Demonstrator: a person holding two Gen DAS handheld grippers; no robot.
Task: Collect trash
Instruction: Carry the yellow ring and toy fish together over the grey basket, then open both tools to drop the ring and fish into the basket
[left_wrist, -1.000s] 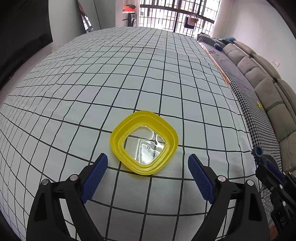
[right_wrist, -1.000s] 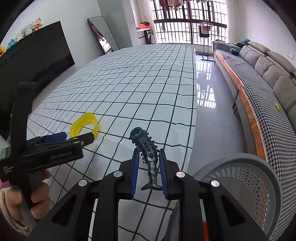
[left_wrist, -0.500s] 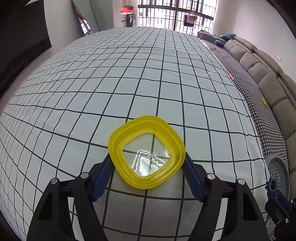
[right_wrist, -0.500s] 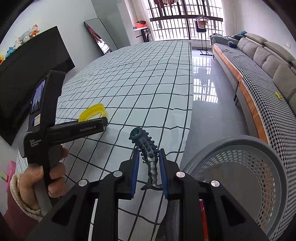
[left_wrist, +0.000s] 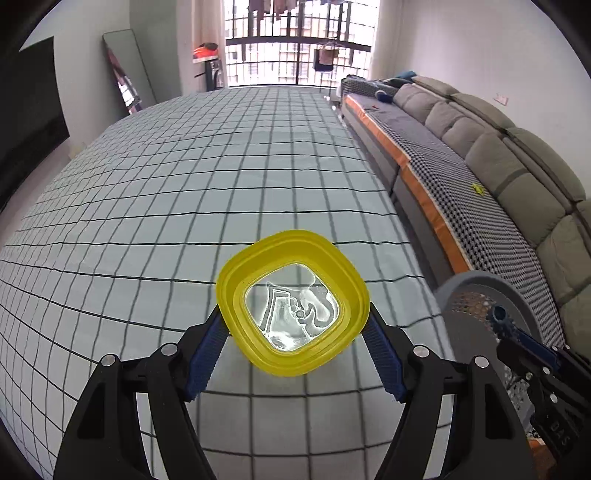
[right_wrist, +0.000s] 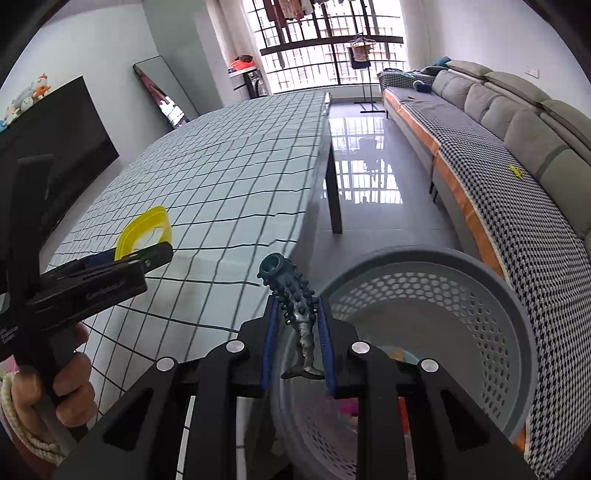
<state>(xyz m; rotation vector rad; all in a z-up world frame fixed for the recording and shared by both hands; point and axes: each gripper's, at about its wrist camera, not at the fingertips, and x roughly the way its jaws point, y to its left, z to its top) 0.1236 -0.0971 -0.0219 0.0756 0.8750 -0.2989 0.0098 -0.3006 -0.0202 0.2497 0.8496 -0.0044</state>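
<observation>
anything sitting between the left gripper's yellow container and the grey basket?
No. In the left wrist view only bare checked tablecloth and the table's edge separate the yellow container, clamped in the left gripper, from the grey basket.

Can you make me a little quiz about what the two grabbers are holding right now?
1. True or false: the right gripper is shut on the dark spiky toy.
2. What does the left gripper hold between its blue pads? A) a spoon B) the yellow lid C) a sock
3. Fill in: the right gripper hangs by the rim of the grey ____.

Key: 1 true. 2 B; it is gripped at both sides, above the checked cloth. 3 basket; the toy is not dropped in yet.
</observation>
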